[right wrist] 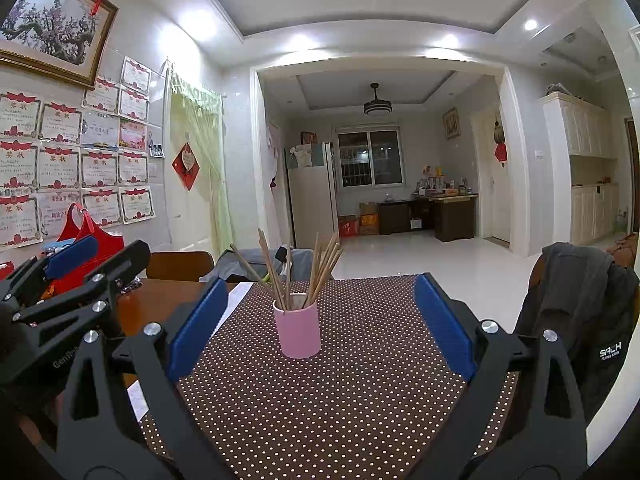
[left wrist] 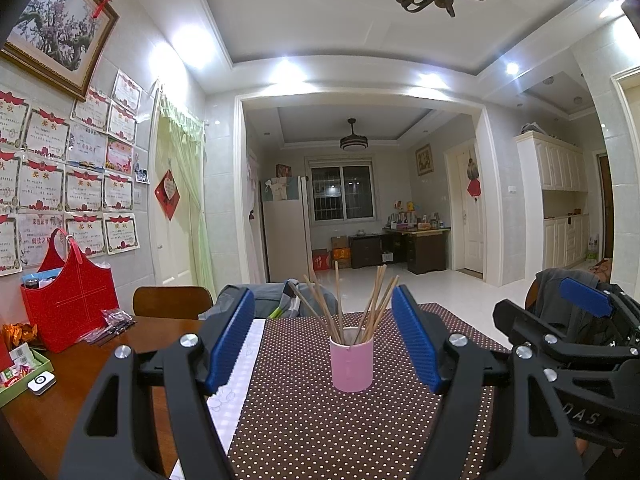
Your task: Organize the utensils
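A: Going from the left, what is on the desk (left wrist: 168, 344)?

B: At the far left stands a red bag (left wrist: 70, 300), well apart from the work. Then comes the left gripper (left wrist: 324, 340), its jaws wide and holding nothing. Between the jaws, but further ahead and not touching them, stands the pink cup (left wrist: 352, 364) on the dotted cloth (left wrist: 320, 432). The chopsticks (left wrist: 352, 304) stand in it, fanned out and leaning in different directions. At the right is the right gripper (right wrist: 320, 324), its jaws also wide and empty, looking at the same cup from the other side.

A: How will the chopsticks handle, in your opinion?

B: I think they are light, stiff and thin, probably wood or bamboo. They are not fragile, but such a thin round stick can turn or slip between flat pads. They also lean on each other, so pulling one may move the others.

A: And the cup?

B: It looks smooth and maybe ceramic, so heavier than the sticks. I cannot tell the material for sure. A side pull on the sticks may tip it.

A: Where to take hold, then?

B: On the upper part of one stick, above the rim, where it stands free from its neighbours. I would pull along its own line, and the other gripper could steady the cup at its wall.
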Demonstrator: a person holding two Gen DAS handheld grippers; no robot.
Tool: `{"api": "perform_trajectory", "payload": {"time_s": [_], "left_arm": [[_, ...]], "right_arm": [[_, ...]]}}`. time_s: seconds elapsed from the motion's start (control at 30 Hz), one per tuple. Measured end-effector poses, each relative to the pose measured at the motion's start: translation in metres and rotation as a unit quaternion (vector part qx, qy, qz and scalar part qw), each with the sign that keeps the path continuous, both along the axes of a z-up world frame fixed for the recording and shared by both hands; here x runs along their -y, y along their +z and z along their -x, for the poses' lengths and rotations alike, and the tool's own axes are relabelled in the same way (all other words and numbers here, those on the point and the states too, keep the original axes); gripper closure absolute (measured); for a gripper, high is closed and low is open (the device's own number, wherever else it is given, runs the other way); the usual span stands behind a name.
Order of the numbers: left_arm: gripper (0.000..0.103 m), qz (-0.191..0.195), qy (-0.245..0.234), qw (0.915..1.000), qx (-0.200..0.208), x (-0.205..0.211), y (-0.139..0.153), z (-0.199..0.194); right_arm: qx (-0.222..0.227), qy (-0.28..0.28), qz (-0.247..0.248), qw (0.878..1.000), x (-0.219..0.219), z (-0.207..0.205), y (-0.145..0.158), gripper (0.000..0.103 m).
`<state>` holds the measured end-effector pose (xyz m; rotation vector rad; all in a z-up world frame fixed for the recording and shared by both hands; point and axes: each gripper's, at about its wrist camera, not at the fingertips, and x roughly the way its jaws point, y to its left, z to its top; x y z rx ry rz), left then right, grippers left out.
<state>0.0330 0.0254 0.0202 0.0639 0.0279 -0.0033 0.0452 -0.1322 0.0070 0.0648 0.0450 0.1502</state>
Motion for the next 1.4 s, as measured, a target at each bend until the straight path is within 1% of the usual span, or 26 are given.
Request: {"api": "perform_trajectory", "payload": {"time_s": [0.2,0.43,0.63,0.8,0.97,1.0,1.1,1.23,1.3,1.4], "left_arm": [[0.033,0.0,0.0,1.0,-0.001,0.0,0.0,0.0],[0.033,0.0,-0.001,1.0,-0.002,-0.001,0.0,0.0],[0.033,0.0,-0.001,1.0,-0.006,-0.012,-0.006,0.005],[0.033,-0.001,-0.002,1.0,-0.008,-0.011,-0.009,0.001],[0.033,-0.002,-0.002,0.9999,-0.014,-0.021,-0.015,0.006],[0.033,-0.002,-0.002,0.9999,-0.015,-0.018,-0.015,0.001],[0.033,-0.003,-0.002,0.9998,-0.017,-0.026,-0.019,0.004],[0.033,-0.005,-0.001,0.9998,-0.018,-0.025,-0.02,0.002],[0.033,-0.005,-0.002,0.9998,-0.02,-0.029,-0.021,0.003],[0.033,-0.006,0.0,0.9998,-0.019,-0.029,-0.021,0.002]], "right_arm": [[-0.005,0.001,-0.003,1.0,-0.006,0.007,-0.007,0.01],[-0.007,0.001,-0.004,1.0,-0.007,0.007,-0.006,0.01],[-0.013,0.0,-0.005,1.0,-0.016,0.011,-0.008,0.01],[-0.014,0.0,-0.006,1.0,-0.017,0.009,-0.007,0.01],[-0.02,0.001,-0.008,1.0,-0.022,0.013,-0.011,0.01],[-0.022,0.001,-0.009,1.0,-0.023,0.014,-0.012,0.01],[-0.026,0.0,-0.009,1.0,-0.031,0.02,-0.015,0.01],[-0.03,0.001,-0.011,0.999,-0.04,0.024,-0.015,0.01],[-0.032,0.001,-0.011,0.999,-0.036,0.018,-0.013,0.01],[-0.033,0.001,-0.012,0.999,-0.039,0.02,-0.013,0.01]]}}
